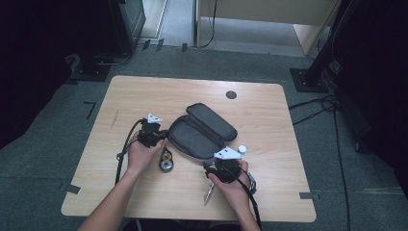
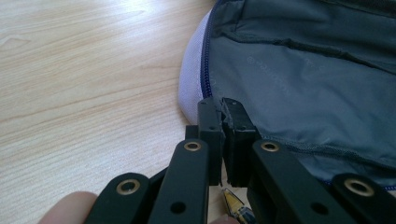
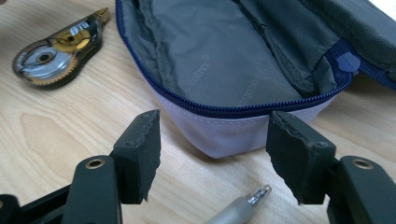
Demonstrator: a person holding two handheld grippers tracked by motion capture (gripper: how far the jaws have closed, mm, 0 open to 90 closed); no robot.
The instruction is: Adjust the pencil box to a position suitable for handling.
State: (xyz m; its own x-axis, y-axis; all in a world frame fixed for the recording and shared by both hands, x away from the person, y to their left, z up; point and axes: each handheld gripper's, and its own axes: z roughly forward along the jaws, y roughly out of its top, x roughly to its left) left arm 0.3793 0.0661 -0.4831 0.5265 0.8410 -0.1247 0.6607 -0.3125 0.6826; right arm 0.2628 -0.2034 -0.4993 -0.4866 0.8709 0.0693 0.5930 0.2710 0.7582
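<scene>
An open grey pencil case [image 1: 195, 137] with a blue zip lies in the middle of the table, lid folded back. My left gripper [image 1: 161, 134] is at its left rim. In the left gripper view the left gripper [image 2: 222, 105] is shut, tips against the rim of the case [image 2: 303, 70]; I cannot tell whether fabric is pinched. My right gripper [image 1: 219, 162] is at the case's near end. It stands open [image 3: 215, 140], with the pale end wall of the case [image 3: 210, 51] just beyond its jaws. A silver pen [image 3: 238, 207] points up between them.
A correction tape roller [image 1: 166, 161] [image 3: 56, 53] lies near the left hand. The pen [image 1: 209, 192] rests by the front edge. A small white cap [image 1: 242, 149] sits right of the case, and a black cable hole [image 1: 231, 95] is at the table's back.
</scene>
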